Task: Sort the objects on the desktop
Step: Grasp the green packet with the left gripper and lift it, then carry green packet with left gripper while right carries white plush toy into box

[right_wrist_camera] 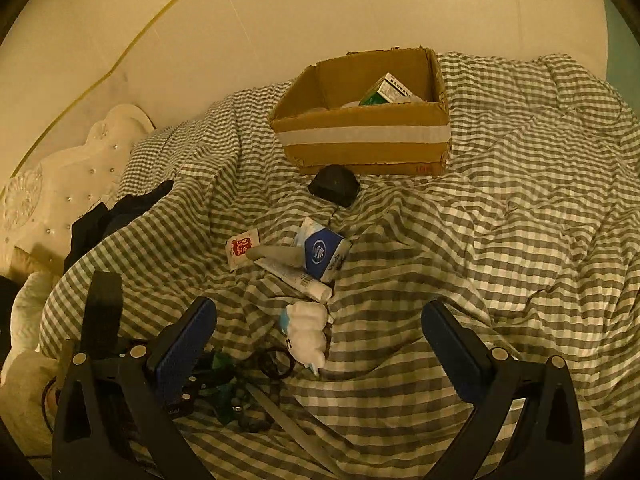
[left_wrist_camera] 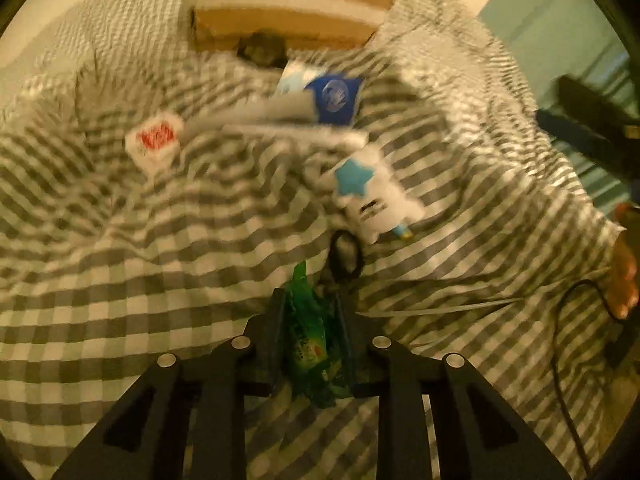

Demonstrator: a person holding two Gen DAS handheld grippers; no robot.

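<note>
My left gripper [left_wrist_camera: 313, 332] has its fingers pinched narrow on a green wrapper [left_wrist_camera: 310, 344], low over the checked blanket [left_wrist_camera: 120, 300]. My right gripper [right_wrist_camera: 318, 344] hangs with fingers wide and nothing between them. The cardboard box [right_wrist_camera: 360, 136] at the far side already holds a green-and-white carton [right_wrist_camera: 386, 92], so I judge sorting only begun. Left on the blanket: blue packet [right_wrist_camera: 320, 254], tube [right_wrist_camera: 298, 278], red-printed sachet [right_wrist_camera: 242, 248], white plush toy [right_wrist_camera: 306, 332], scissors [right_wrist_camera: 276, 364] and a dark lump [right_wrist_camera: 334, 184] by the box
</note>
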